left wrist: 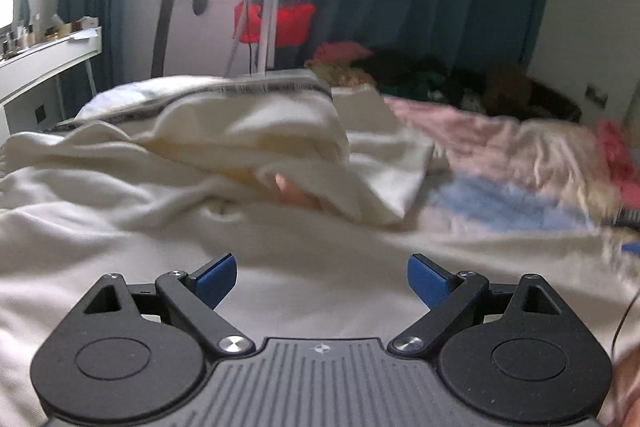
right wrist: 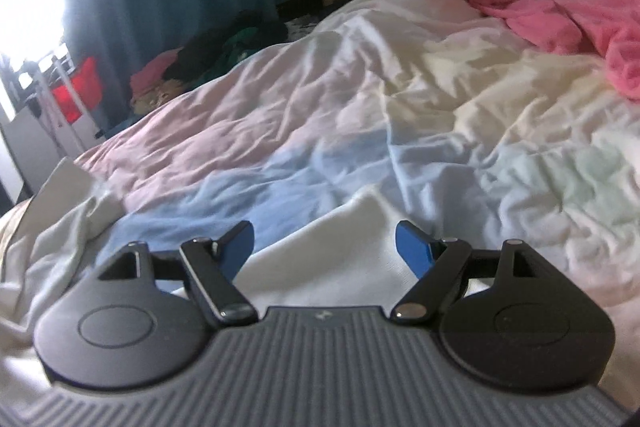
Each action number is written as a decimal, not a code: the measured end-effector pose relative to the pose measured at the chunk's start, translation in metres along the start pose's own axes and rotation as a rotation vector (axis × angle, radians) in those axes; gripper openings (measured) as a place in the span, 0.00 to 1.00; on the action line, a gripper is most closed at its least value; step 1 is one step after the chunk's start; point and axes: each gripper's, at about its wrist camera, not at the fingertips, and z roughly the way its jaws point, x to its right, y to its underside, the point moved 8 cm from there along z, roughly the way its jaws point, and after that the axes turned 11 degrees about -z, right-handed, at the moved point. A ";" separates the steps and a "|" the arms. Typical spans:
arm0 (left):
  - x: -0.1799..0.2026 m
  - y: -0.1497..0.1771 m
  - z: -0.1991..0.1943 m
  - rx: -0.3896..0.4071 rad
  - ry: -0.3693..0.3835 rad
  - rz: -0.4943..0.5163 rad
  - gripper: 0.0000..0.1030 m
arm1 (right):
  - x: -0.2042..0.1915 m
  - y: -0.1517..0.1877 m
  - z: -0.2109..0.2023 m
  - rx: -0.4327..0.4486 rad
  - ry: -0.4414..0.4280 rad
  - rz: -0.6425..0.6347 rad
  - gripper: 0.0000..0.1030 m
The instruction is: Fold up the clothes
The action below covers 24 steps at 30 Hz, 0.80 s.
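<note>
A cream white garment [left wrist: 248, 147] lies bunched and partly folded over itself on the bed, with a dark-striped hem along its far edge. My left gripper [left wrist: 322, 279] hovers low over its near flat part, blue fingers [left wrist: 214, 281] wide apart and nothing between them. In the right wrist view a corner of the same white cloth [right wrist: 344, 259] lies under my right gripper [right wrist: 325, 247], which is open and holds nothing. A pink garment [right wrist: 560, 15] lies at the far right of the bed.
The bed carries a rumpled pastel quilt [right wrist: 360, 131]. A pile of dark and pink clothes [left wrist: 420, 71] sits at the bed's far side. A stand with a red bag [left wrist: 276, 19], teal curtains and a white desk [left wrist: 48, 59] stand beyond.
</note>
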 end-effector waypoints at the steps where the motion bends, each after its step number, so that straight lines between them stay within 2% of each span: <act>1: -0.002 0.004 0.004 -0.010 -0.002 0.001 0.91 | 0.003 0.001 0.006 -0.006 -0.005 0.020 0.77; 7: -0.012 0.011 0.005 -0.021 -0.014 -0.019 0.91 | -0.005 0.010 0.040 -0.079 -0.032 -0.096 0.77; 10: -0.013 0.012 0.006 -0.023 -0.010 -0.033 0.91 | -0.004 0.021 0.048 -0.121 -0.083 -0.061 0.77; 13: -0.014 0.012 0.006 -0.027 -0.011 -0.050 0.91 | -0.011 0.023 0.047 -0.117 -0.129 -0.076 0.77; 15: -0.014 0.011 0.005 -0.027 -0.012 -0.060 0.91 | -0.019 0.024 0.047 -0.127 -0.162 -0.098 0.60; 17: -0.016 0.010 0.005 -0.028 -0.014 -0.067 0.91 | -0.026 0.025 0.047 -0.150 -0.166 -0.140 0.06; 19: -0.017 0.010 0.004 -0.028 -0.015 -0.073 0.91 | -0.033 0.024 0.044 -0.155 -0.170 -0.174 0.03; 22: -0.017 0.010 0.003 -0.024 -0.016 -0.076 0.91 | -0.027 0.012 0.033 -0.097 -0.095 -0.175 0.03; 24: -0.017 0.010 0.002 -0.020 -0.016 -0.076 0.91 | -0.006 0.000 0.025 -0.048 -0.037 -0.077 0.03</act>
